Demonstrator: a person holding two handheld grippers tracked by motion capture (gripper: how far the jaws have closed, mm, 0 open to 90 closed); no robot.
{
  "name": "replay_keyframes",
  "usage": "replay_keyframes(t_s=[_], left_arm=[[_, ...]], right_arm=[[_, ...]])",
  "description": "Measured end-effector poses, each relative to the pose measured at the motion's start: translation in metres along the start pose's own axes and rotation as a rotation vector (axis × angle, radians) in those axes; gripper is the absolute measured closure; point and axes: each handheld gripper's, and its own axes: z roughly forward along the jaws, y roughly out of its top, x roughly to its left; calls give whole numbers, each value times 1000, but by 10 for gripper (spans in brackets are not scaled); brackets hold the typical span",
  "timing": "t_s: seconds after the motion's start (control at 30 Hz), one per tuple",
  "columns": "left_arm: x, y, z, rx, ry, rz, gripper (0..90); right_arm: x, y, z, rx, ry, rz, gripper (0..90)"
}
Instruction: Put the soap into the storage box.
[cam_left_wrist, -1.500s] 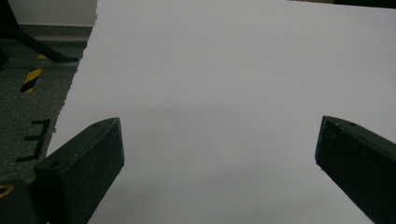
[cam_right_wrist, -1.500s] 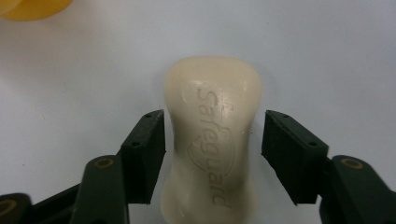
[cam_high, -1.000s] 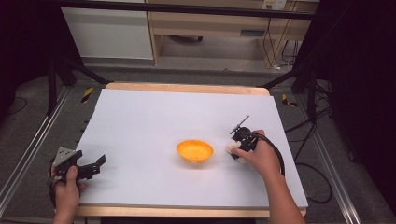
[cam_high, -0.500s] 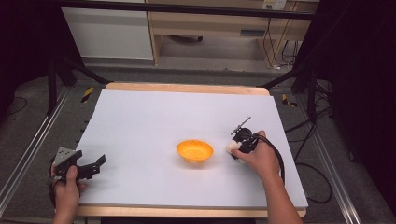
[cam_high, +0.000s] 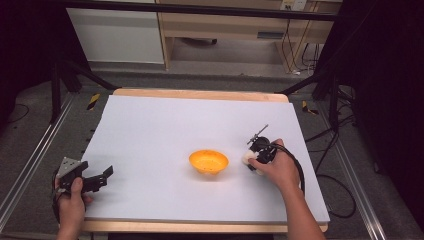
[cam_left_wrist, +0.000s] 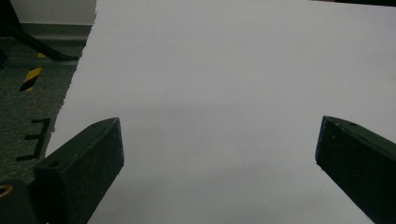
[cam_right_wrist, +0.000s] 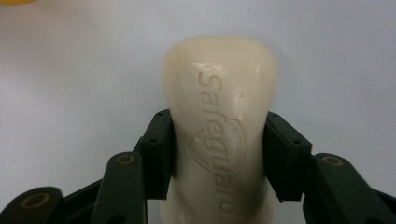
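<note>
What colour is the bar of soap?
The bar of soap is creamy white, with "Safeguard" pressed into it. The right gripper view shows it best.

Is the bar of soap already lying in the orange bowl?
No: the bar of soap sits clamped between the right tool's jaws, over the white table cover beside the orange bowl.

Count, table (cam_high: 165, 125) and surroundings:
- white-covered table: one
- orange bowl (cam_high: 208, 162): one
- cream soap bar (cam_right_wrist: 219, 126), "Safeguard" embossed: one
- two-jaw grippers: two, left gripper (cam_high: 97, 179), right gripper (cam_high: 252, 156)
- hands: two, left hand (cam_high: 71, 202), right hand (cam_high: 279, 170)
- grey three-cornered plate (cam_high: 68, 166): one, on left gripper
- yellow-black tape marks on floor: two, one (cam_high: 93, 101) left of table, one (cam_high: 306, 107) right
</note>
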Motion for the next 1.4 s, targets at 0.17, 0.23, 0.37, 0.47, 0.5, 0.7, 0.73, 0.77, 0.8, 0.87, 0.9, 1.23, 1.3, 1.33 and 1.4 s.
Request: replay_keyframes(t_s=[0.17,0.23,0.37,0.47,0.5,0.7,0.73,0.77,0.8,0.87,0.9,1.23,1.3,1.33,1.4], left_arm=[[0,0,0,-4,-1,-4,6],[0,0,0,-1,-1,-2,6],[0,0,0,-2,0,-4,6],[0,0,0,-3,2,-3,6],[0,0,0,-3,2,-3,6],[0,0,0,-5,4,-4,6],[0,0,0,-5,4,-4,6],[0,0,0,-5,4,-4,6],[0,0,0,-5,4,-4,6],[0,0,0,-5,1,-8,6],[0,0,0,-4,1,-7,6],[0,0,0,-3,3,-6,6],[0,0,0,-1,3,-2,6],[0,0,0,-1,3,-2,6],[0,0,0,-2,3,-2,6]], right_arm=[[1,3,-1,3,-1,-27,501],[0,3,-2,2,-1,-38,500],[-1,5,-6,-8,8,-45,500],[-1,6,-13,-20,18,-70,500],[-1,7,-15,-21,19,-82,501],[1,12,-23,-23,13,-106,500],[0,13,-25,-27,18,-119,500],[2,15,-26,-23,19,-115,500],[2,15,-26,-23,19,-115,500],[3,18,-29,-21,26,-157,500],[4,20,-30,-15,25,-164,500],[11,31,-45,-26,24,-214,500],[13,32,-47,-39,25,-223,500],[14,33,-49,-34,26,-215,500],[16,35,-52,-34,22,-218,500]])
